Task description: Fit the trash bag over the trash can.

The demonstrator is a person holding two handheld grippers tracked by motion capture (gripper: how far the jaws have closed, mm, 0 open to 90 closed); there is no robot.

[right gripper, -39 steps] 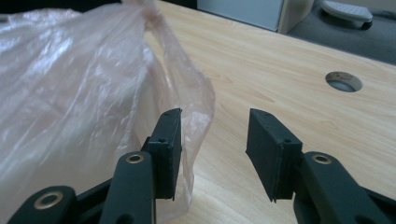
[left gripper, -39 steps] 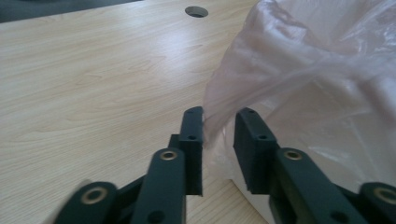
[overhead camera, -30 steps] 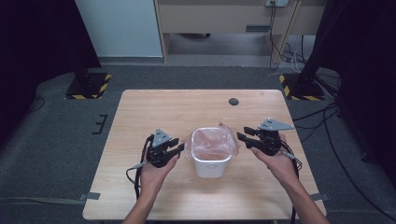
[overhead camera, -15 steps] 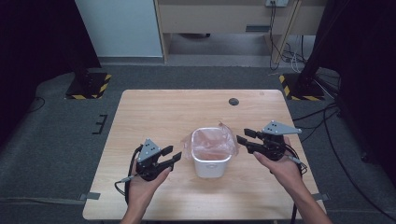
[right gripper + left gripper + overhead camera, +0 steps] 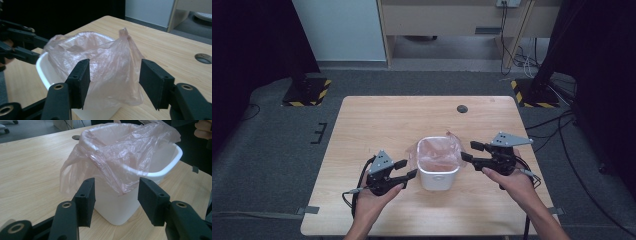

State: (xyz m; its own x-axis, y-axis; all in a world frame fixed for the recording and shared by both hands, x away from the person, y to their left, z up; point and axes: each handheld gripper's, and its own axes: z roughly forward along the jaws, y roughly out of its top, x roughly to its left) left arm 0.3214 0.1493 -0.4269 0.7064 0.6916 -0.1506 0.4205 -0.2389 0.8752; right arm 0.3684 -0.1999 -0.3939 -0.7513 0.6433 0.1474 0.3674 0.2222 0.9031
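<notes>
**Two hand-held grippers flanking a lined white bin**

Left gripper — held in the person's left hand, low over the near left part of the table. Jaws stand wide apart, nothing between them; they point at the bin's left wall, just short of it. In the left gripper view the jaws frame the bin's lower wall and a hanging flap of the bag.

Right gripper — held in the person's right hand, grey three-cornered plate on top. Jaws wide apart, gripping nothing; they point at the bin's right side, close beside the rim. In the right gripper view the loose pink plastic lies in the gap between the jaws, farther off — no contact can be made out.

White bin — small, rectangular, upright, on the table between the two grippers, toward the near edge.

Pink plastic bag — thin, translucent, crumpled; set inside the bin, draped unevenly over the rim, one knotted corner standing up at the far right.

Wooden table — light wood, a round dark cable hole near the far edge.
</notes>
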